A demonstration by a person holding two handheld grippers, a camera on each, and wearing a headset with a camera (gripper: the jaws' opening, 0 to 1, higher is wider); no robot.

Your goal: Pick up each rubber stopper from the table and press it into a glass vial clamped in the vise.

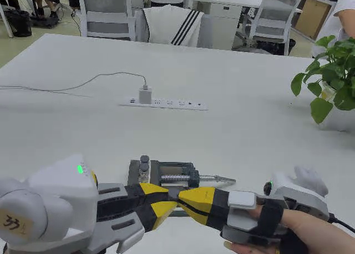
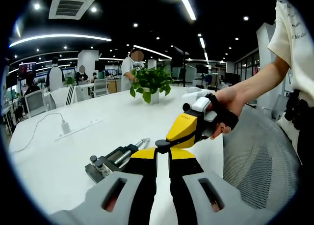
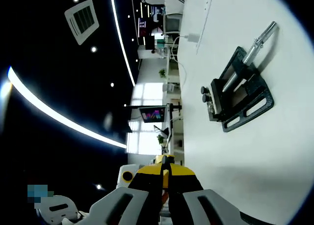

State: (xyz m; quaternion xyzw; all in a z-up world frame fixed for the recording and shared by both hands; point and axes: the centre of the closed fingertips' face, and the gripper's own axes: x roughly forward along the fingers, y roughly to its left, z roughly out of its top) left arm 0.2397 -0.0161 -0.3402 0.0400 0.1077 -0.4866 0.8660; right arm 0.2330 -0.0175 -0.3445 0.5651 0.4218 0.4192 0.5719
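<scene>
— Two rubber stoppers (image 1: 144, 159) are counted; where are they found?
— Both are seen seated on the glass vials (image 1: 144, 171), which are clamped upright, side by side, at one end of the vise (image 1: 169, 175) on the white counter (image 1: 233, 71). The clamping is presumably meant to steady the glass under pressing.
— And how are the tongs held?
— The left tongs (image 2: 162, 150) are pressed together, as are the right tongs (image 3: 165, 162); nothing is seen pinched in either. In the head view they are met tip to tip just in front of the vise, apart from the vials.
— Why there?
— A resting pose is judged likely, so that the capped vials are not knocked; the pressing appears done.
</scene>
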